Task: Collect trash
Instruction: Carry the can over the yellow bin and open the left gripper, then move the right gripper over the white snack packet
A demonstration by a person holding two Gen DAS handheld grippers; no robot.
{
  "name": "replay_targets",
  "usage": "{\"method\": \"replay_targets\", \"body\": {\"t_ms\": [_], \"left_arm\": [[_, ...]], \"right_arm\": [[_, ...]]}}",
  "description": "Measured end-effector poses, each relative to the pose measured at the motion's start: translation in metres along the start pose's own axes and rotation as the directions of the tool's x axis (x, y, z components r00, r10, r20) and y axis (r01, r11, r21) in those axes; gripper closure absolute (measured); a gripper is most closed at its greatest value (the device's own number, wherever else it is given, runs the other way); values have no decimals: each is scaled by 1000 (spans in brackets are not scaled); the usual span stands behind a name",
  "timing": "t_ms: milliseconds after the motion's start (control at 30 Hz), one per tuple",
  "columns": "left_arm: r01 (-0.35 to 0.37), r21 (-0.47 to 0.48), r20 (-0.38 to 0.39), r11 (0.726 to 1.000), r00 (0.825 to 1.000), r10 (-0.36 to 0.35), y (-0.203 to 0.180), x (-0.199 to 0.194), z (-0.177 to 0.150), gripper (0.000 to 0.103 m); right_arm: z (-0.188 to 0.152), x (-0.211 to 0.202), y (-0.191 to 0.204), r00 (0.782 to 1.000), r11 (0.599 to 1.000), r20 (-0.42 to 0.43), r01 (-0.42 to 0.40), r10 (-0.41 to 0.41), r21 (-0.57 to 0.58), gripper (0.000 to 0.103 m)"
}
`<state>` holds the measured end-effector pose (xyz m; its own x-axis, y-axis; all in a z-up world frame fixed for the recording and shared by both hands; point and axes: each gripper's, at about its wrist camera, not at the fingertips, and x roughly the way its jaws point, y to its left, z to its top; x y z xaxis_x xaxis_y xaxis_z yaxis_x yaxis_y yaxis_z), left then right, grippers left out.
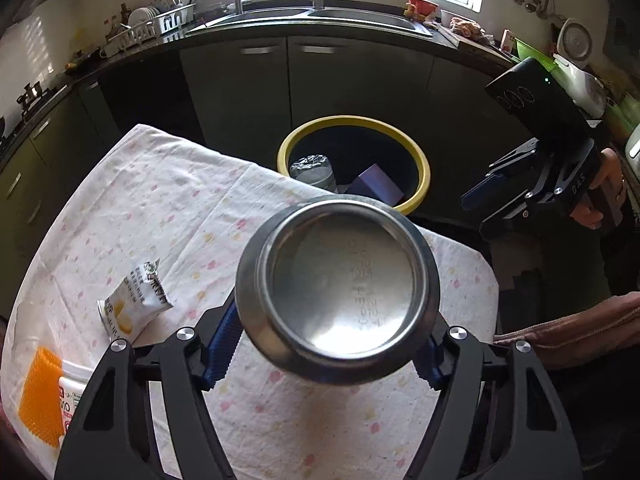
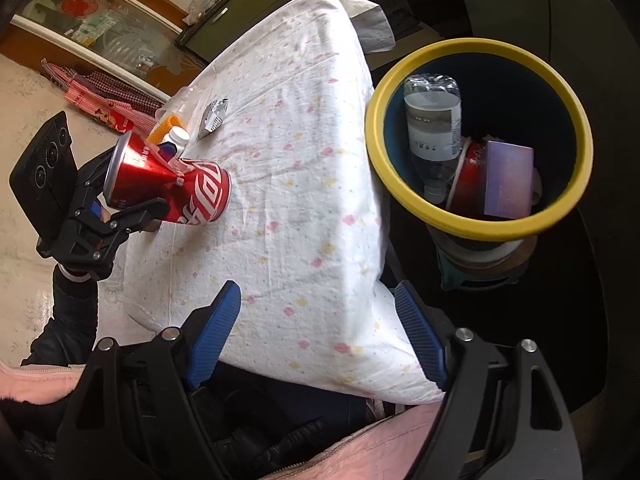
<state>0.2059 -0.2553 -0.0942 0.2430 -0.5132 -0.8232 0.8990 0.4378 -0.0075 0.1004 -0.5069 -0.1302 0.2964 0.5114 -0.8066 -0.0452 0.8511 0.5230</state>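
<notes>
My left gripper [image 1: 324,344] is shut on a red soda can [image 2: 168,184], held above the cloth-covered table [image 1: 160,208]; the left wrist view shows its silver bottom [image 1: 340,288] pointing toward the yellow-rimmed bin [image 1: 420,160]. The bin [image 2: 480,232] stands beyond the table's far edge and holds a plastic bottle [image 2: 434,128], a purple box [image 2: 508,180] and a red item. My right gripper [image 2: 316,336] is open and empty, over the table's corner near the bin; it also shows in the left wrist view [image 1: 516,188]. A snack wrapper [image 1: 134,300] lies on the table.
An orange mesh object [image 1: 40,396] and a white jar [image 1: 72,388] stand at the table's left edge, with a clear plastic cup [image 2: 180,100] beside them. Dark kitchen cabinets [image 1: 288,88] and a sink counter [image 1: 320,16] lie behind the bin.
</notes>
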Motion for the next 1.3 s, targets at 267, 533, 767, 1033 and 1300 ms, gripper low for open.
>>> {"method": "replay_targets", "body": {"t_ms": [267, 533, 767, 1033, 1300], "left_arm": [[40, 34, 8, 999, 999, -40, -17, 8, 30, 34], [74, 93, 59, 993, 995, -80, -47, 31, 91, 34], [82, 102, 99, 991, 991, -92, -63, 83, 166, 34], [-4, 12, 114, 1000, 994, 2, -50, 158, 216, 14], [-1, -104, 193, 995, 981, 21, -37, 93, 176, 10]], "right_arm": [[-9, -13, -21, 999, 999, 44, -22, 21, 27, 28], [-21, -28, -50, 995, 996, 88, -43, 35, 81, 28], [-34, -40, -82, 993, 988, 113, -49, 33, 145, 28], [-40, -44, -101, 992, 980, 118, -59, 37, 189, 27], [-36, -34, -88, 993, 985, 107, -66, 49, 159, 25]]}}
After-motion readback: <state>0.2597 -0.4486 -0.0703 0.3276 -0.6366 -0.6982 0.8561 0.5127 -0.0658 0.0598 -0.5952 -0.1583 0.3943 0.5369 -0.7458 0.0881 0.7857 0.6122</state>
